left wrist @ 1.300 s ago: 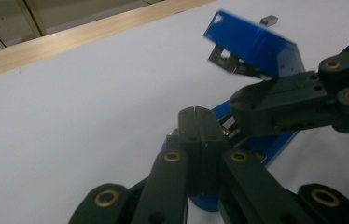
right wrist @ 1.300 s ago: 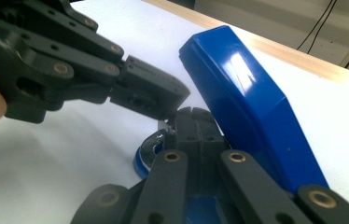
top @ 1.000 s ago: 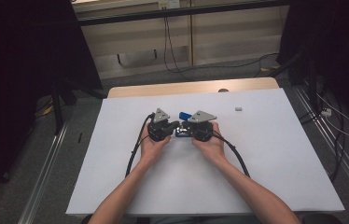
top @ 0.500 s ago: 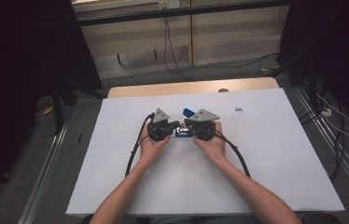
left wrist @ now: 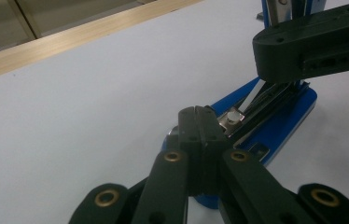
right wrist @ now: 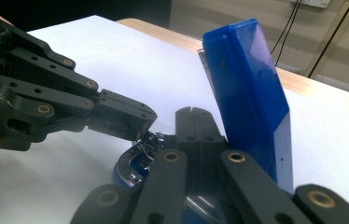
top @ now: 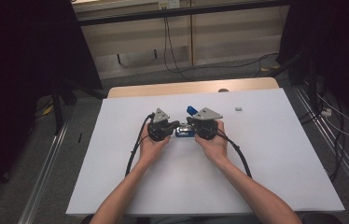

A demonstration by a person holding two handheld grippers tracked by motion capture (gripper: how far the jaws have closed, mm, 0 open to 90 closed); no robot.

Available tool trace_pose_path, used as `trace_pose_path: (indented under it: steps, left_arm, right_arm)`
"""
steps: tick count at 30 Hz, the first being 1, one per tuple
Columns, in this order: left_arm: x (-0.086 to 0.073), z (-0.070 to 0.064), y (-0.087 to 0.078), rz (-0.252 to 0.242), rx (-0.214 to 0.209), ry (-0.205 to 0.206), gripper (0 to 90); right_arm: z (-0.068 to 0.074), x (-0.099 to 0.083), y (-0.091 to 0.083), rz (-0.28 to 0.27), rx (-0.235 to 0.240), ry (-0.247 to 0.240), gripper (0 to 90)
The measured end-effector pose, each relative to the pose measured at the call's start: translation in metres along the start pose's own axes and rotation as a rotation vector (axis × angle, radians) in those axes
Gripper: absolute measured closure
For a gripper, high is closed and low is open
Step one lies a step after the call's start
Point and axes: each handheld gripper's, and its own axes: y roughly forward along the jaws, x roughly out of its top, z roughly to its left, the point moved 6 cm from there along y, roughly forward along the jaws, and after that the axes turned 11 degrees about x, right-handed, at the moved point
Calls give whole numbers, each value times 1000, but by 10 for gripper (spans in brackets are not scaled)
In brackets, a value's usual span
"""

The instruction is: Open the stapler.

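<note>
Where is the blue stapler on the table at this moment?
In the high view, the blue stapler lies near the middle of the white table, between the left gripper and the right gripper, its lid raised.

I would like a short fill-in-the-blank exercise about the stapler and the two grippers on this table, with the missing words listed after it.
1. The stapler lying between the two grippers has the colour ____.
2. The stapler's top cover is swung ____.
3. The jaws of the left gripper are ____.
4. The table has a ____ surface.

Missing words: blue; open; shut; white
</note>
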Motion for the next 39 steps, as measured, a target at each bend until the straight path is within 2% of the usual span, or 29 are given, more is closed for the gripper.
trace_pose_path:
  steps: [3,7,14,28,32,39]
  left_arm:
    - [0,0,0,0,1,5,900]
    - [0,0,0,0,3,4,900]
    - [0,1,0,2,-2,-10,900]
    - [0,1,-1,5,2,6,900]
    - [-1,1,0,2,-3,-7,900]
    - [-1,1,0,2,0,-1,900]
  right_arm:
    - [1,0,-1,4,-8,16,900]
    - [1,1,-2,10,-18,13,900]
    - [-8,4,-12,-2,-43,22,900]
    - [-7,2,-14,-17,-53,40,900]
    - [-10,2,-17,-27,-71,49,900]
    - [-12,1,-21,-40,-90,55,900]
